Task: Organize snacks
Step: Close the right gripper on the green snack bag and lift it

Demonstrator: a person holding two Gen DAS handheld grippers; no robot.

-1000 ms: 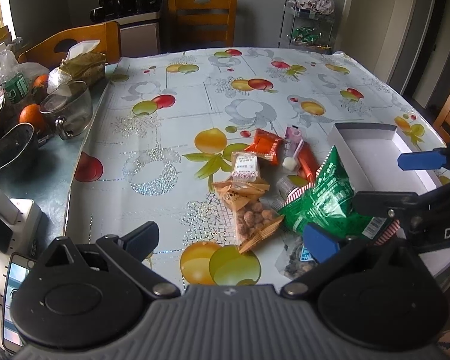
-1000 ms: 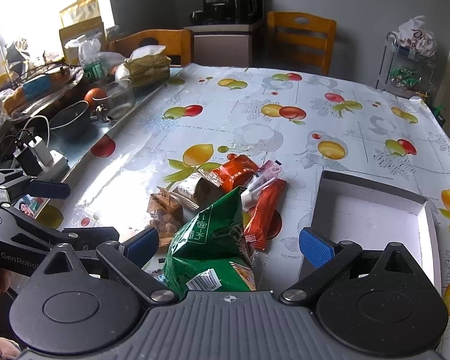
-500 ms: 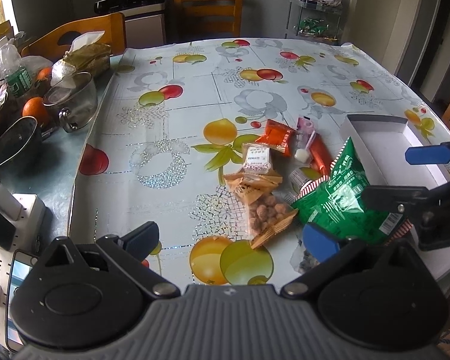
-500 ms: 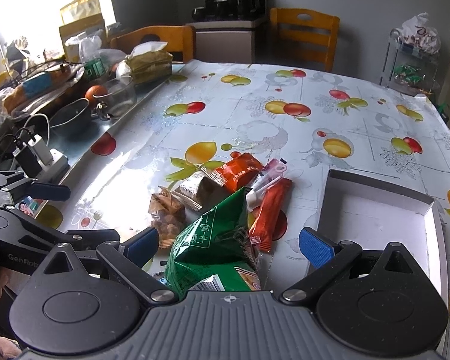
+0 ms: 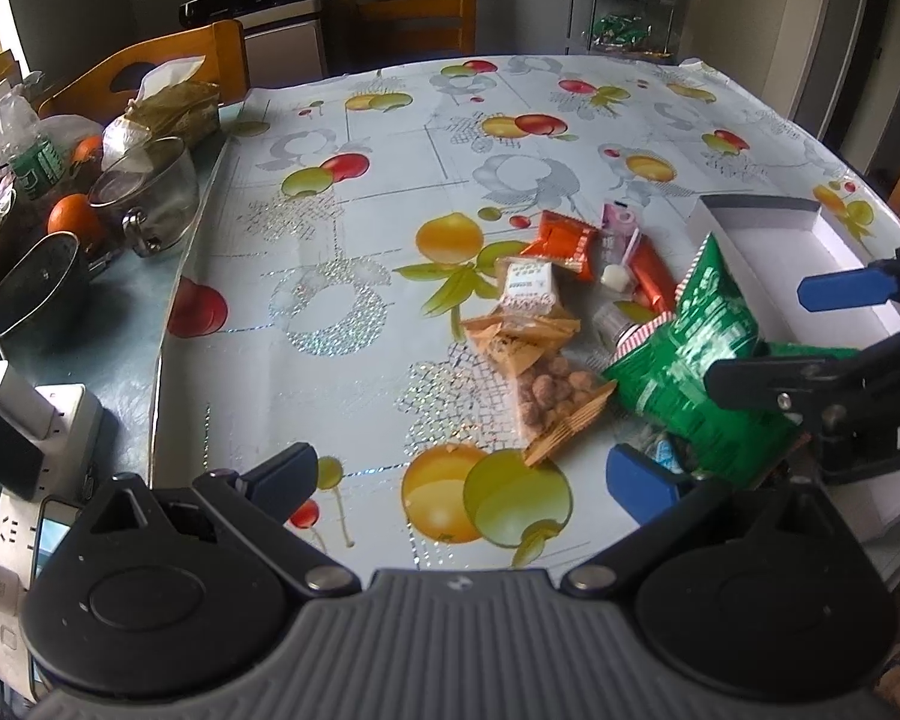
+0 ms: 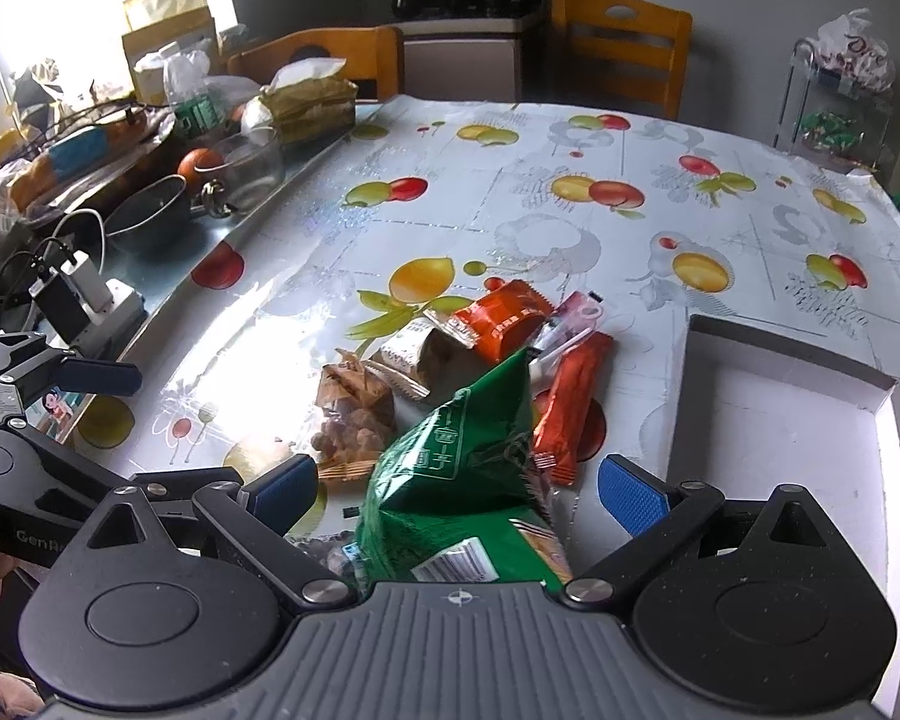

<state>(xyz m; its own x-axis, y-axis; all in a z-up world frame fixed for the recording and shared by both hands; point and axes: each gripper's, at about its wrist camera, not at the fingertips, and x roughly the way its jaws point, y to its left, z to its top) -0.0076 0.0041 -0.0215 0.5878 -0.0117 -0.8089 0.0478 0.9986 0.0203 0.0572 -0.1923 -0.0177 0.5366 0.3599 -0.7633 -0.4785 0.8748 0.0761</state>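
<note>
A green snack bag (image 6: 468, 456) stands tilted between the fingers of my right gripper (image 6: 457, 492), which is open around it without squeezing. In the left wrist view the same green bag (image 5: 690, 360) sits beside the right gripper (image 5: 780, 336). An open white box (image 6: 780, 420) lies just right of the bag. Behind the bag lie an orange packet (image 6: 504, 318), a red stick pack (image 6: 570, 408), a pink packet (image 5: 618, 228), a small white packet (image 5: 525, 288) and a clear bag of nuts (image 5: 546, 396). My left gripper (image 5: 462, 477) is open over the near table edge, holding nothing.
Along the table's left side stand a glass pot (image 5: 150, 192), an orange (image 5: 75, 213), a dark bowl (image 5: 36, 282), a power strip with chargers (image 5: 42, 420) and a phone (image 5: 54, 534). Wooden chairs (image 5: 408, 0) and a wire rack (image 5: 624, 6) stand behind the table.
Both grippers have shifted slightly over the table. The green bag now stands more upright between the right gripper's fingers. Both grippers stay open.
</note>
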